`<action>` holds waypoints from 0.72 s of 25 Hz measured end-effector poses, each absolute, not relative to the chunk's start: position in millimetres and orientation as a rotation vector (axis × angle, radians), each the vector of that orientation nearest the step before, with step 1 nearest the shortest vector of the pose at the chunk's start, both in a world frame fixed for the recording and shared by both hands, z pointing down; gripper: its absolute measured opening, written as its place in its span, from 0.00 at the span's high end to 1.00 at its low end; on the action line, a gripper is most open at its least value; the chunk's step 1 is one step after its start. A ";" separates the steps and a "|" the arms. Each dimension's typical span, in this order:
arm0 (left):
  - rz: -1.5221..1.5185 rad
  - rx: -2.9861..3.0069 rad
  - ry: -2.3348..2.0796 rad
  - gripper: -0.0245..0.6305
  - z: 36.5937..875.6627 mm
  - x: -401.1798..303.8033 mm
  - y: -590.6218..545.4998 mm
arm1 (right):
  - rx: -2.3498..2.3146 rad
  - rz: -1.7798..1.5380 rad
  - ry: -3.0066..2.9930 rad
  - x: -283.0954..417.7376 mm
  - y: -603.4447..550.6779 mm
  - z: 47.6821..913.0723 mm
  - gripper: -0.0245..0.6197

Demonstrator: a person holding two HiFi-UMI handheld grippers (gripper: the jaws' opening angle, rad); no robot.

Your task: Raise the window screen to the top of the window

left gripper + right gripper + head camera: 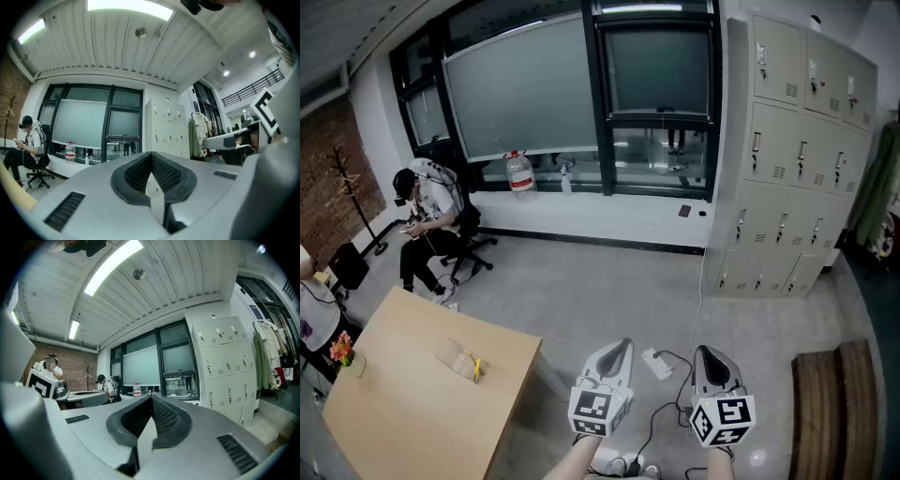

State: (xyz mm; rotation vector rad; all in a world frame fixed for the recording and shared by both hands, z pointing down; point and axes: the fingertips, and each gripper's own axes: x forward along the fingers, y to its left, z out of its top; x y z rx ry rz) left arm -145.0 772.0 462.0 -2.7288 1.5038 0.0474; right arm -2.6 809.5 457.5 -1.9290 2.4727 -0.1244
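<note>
Head view is showing left gripper (pixel 622 345) and right gripper (pixel 705 352) closed, empty, well apart from the window (pixel 661 155); reaching from here is probably risking missing the screen (pixel 525 89).

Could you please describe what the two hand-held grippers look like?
Both the left gripper and the right gripper have smooth light-grey shells that taper to a rounded tip. Each carries a white cube with black square markers at its rear. The jaws are lined with black ribbed pads, and dark slotted vents sit on the shells. No sleeves show.
</note>
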 end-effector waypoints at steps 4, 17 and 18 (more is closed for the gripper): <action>0.022 -2.701 1.472 0.96 464.9 -137.7 768.7 | -1.920 -0.102 2.493 4.0 809.3 455.7 0.95; -0.133 -2.561 1.442 0.96 474.3 -143.1 745.7 | -1.832 -0.149 2.612 23.0 785.8 485.0 0.95; -0.122 -2.577 1.454 0.96 477.5 -143.1 739.5 | -1.831 -0.142 2.626 20.2 780.3 487.4 0.95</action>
